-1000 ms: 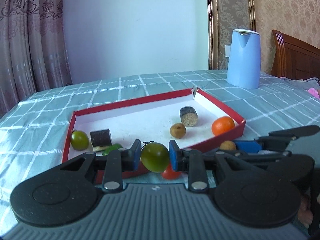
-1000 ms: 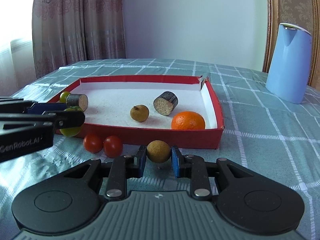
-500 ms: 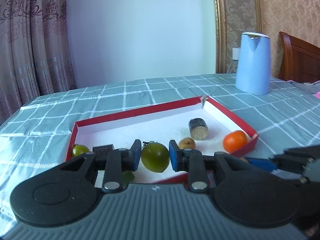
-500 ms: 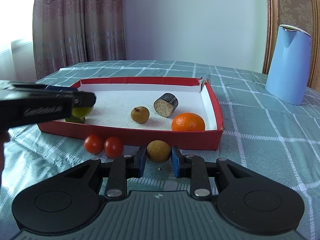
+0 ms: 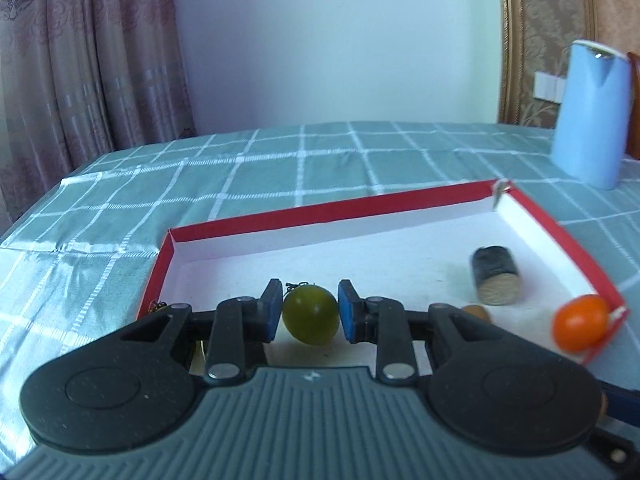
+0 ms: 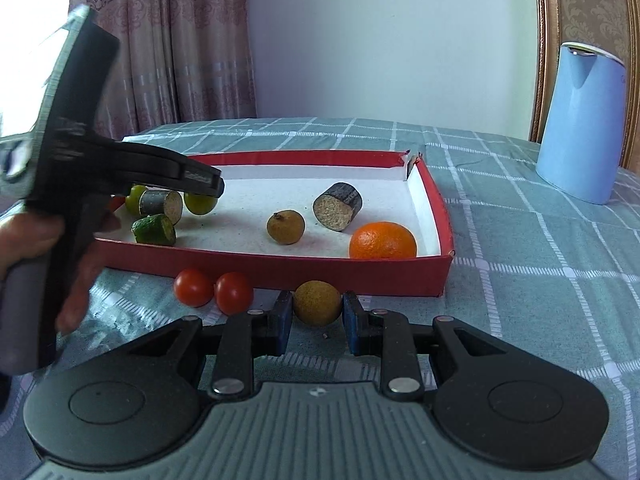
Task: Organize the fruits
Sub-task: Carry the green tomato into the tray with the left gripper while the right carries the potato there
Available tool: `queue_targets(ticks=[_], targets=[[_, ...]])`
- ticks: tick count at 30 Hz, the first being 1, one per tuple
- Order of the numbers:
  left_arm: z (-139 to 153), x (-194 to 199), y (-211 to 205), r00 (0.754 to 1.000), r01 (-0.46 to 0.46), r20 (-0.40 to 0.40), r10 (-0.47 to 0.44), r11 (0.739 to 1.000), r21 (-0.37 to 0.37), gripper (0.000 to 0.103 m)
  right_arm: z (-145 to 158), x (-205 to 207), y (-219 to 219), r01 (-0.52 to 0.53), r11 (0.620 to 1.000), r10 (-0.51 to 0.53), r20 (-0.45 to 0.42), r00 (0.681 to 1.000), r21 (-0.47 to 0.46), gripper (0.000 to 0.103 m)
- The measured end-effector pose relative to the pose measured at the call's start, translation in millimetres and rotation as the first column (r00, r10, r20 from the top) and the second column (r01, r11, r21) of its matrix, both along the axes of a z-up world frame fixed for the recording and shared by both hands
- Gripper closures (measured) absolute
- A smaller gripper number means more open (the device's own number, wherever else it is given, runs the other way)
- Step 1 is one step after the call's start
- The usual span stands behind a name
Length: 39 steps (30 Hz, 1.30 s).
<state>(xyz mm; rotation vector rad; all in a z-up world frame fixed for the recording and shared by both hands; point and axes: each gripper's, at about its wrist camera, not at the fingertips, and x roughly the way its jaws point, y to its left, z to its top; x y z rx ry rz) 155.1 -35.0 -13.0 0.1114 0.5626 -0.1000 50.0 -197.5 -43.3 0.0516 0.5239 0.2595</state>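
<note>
two fruits gripped, one over the box

while the left gripper (image 5: 307, 317) clamps a green fruit (image 5: 310, 320) between its blue pads above the red box's (image 6: 280, 158) white floor near its left edge, the right gripper (image 6: 316, 322) is closed on a brown fruit (image 6: 317, 303) on the tablecloth (image 6: 540, 280), just outside the box's near wall. two red tomatoes (image 6: 213, 292) lie beside it. an orange (image 6: 383, 241) sits in the box's near right corner.
</note>
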Motion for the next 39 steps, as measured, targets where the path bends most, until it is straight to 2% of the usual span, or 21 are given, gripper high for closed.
queue_targets(ticks=[3, 6, 9, 10, 12, 14, 17, 22, 26, 32, 39], targets=[[-0.9, 2.4, 3.9, 1.0, -0.003, 0.008, 0.003, 1.0, -0.02, 0.074, -0.5, 1.0, 0.8, -0.005, 1.0, 0.005, -0.007, 1.0, 0.0, 0.077], [-0.4, -0.5, 6.5, 1.0, 0.0, 0.026, 0.001, 1.0, -0.029, 0.052, -1.5, 1.5, 1.3, -0.003, 1.0, 0.003, -0.016, 1.0, 0.002, 0.077], [0.4, -5.0, 2.3, 0.999, 0.019, 0.038, -0.019, 1.0, -0.013, 0.042, -1.6, 3.4, 0.4, 0.0, 1.0, 0.0, -0.021, 1.0, 0.003, 0.077], [0.5, -7.1, 0.4, 0.999, 0.015, 0.049, -0.015, 1.0, 0.001, 0.028, -1.6, 3.6, 0.2, 0.002, 1.0, -0.002, -0.021, 1.0, 0.004, 0.077], [2.1, -14.2, 0.2, 0.995, -0.015, 0.1, 0.013, 1.0, 0.025, 0.016, -1.4, 3.5, -0.7, 0.006, 1.0, -0.006, -0.019, 1.0, 0.008, 0.077], [6.0, -20.4, 3.8, 0.991, -0.023, 0.135, 0.02, 1.0, 0.02, 0.015, -1.1, 3.1, -2.0, 0.014, 1.0, -0.013, -0.016, 1.0, 0.014, 0.077], [8.6, -27.5, 10.0, 0.99, -0.022, 0.141, 0.021, 1.0, 0.004, 0.013, 0.0, 1.9, -3.6, 0.021, 1.0, -0.021, -0.005, 1.0, 0.023, 0.077], [6.5, -33.5, 21.3, 0.993, -0.024, 0.119, 0.026, 1.0, -0.019, 0.01, 5.4, -1.8, -5.8, 0.037, 0.999, -0.038, 0.029, 0.999, 0.027, 0.077], [6.1, -33.8, 27.4, 0.995, -0.027, 0.096, 0.031, 0.999, -0.047, 0.009, 21.1, 4.9, -7.2, 0.049, 0.999, -0.05, 0.057, 0.997, 0.019, 0.077], [5.2, -35.5, 26.6, 0.995, -0.026, 0.099, 0.03, 0.999, -0.036, 0.008, 46.6, 50.8, 5.6, 0.082, 0.994, -0.075, 0.105, 0.992, -0.071, 0.077], [5.3, -36.2, 26.0, 0.995, -0.015, 0.099, 0.018, 0.999, -0.033, 0.007, 48.8, 104.7, 33.1, 0.061, 0.989, -0.054, 0.059, 0.997, -0.133, 0.077]])
